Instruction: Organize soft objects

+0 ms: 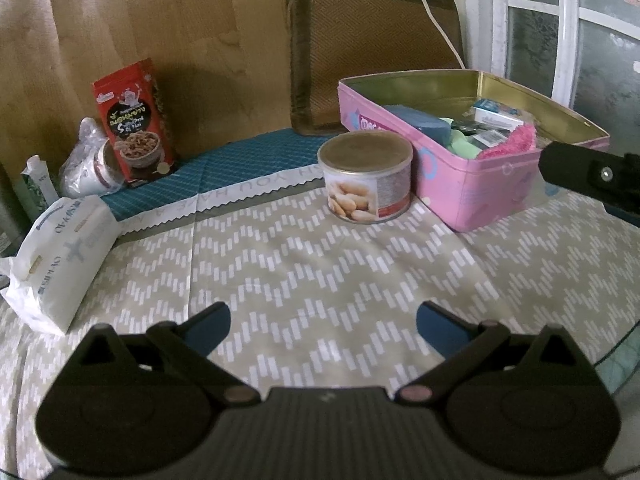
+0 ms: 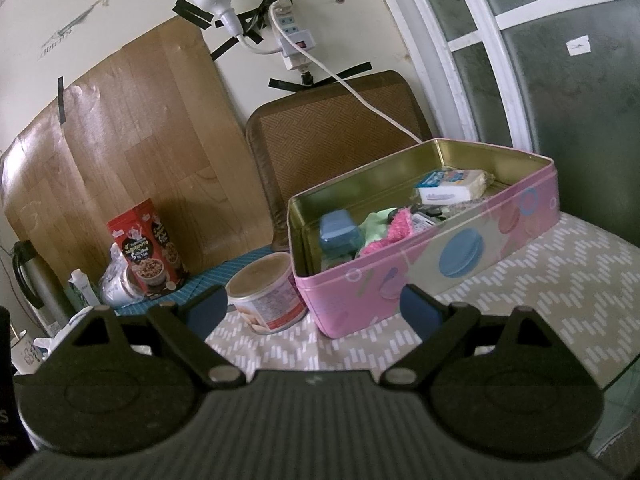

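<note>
An open pink tin box (image 1: 486, 190) (image 2: 404, 268) stands on the patterned tablecloth. Inside it lie a blue sponge (image 1: 420, 122) (image 2: 338, 236), a light green cloth (image 1: 462, 146) (image 2: 378, 222), a fuzzy pink cloth (image 1: 514, 138) (image 2: 394, 230) and small packets (image 2: 448, 186). A white soft tissue pack (image 1: 60, 258) lies at the table's left edge. My left gripper (image 1: 323, 320) is open over bare cloth, holding nothing. My right gripper (image 2: 314, 306) is open too, just in front of the tin's near corner. Part of the right gripper (image 1: 592, 172) shows in the left wrist view, beside the tin.
A round can with a biscuit label (image 1: 368, 176) (image 2: 268, 292) stands left of the tin. A red cereal box (image 1: 134, 126) (image 2: 148, 250) and a wrapped cup (image 1: 92, 168) sit at the back left. A brown cushion (image 1: 376, 44) leans behind the tin, below a power strip (image 2: 294, 36).
</note>
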The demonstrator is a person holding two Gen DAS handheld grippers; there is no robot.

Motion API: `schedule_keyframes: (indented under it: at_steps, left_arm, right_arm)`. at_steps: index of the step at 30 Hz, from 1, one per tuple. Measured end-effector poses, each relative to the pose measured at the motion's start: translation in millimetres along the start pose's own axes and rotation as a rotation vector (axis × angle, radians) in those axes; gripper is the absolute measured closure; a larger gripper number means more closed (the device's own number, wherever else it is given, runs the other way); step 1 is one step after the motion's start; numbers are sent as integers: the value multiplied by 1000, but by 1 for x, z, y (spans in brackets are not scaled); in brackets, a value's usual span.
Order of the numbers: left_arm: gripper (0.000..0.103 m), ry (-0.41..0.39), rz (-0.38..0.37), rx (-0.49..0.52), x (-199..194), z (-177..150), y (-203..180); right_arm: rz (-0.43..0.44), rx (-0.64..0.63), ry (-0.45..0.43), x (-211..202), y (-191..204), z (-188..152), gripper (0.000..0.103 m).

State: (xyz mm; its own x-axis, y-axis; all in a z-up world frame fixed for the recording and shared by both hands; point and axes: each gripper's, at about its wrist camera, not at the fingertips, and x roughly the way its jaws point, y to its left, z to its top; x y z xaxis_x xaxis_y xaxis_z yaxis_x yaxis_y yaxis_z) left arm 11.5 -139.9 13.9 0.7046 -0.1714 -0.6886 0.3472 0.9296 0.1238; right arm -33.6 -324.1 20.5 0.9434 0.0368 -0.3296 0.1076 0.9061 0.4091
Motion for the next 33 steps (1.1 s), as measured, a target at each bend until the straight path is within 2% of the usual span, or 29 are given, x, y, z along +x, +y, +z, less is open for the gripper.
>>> schedule_keyframes:
  at_steps: [33]
  left_arm:
    - [0, 22, -30, -10, 2, -2, 3]
  right_arm:
    - [0, -2, 9, 1, -1, -2, 8]
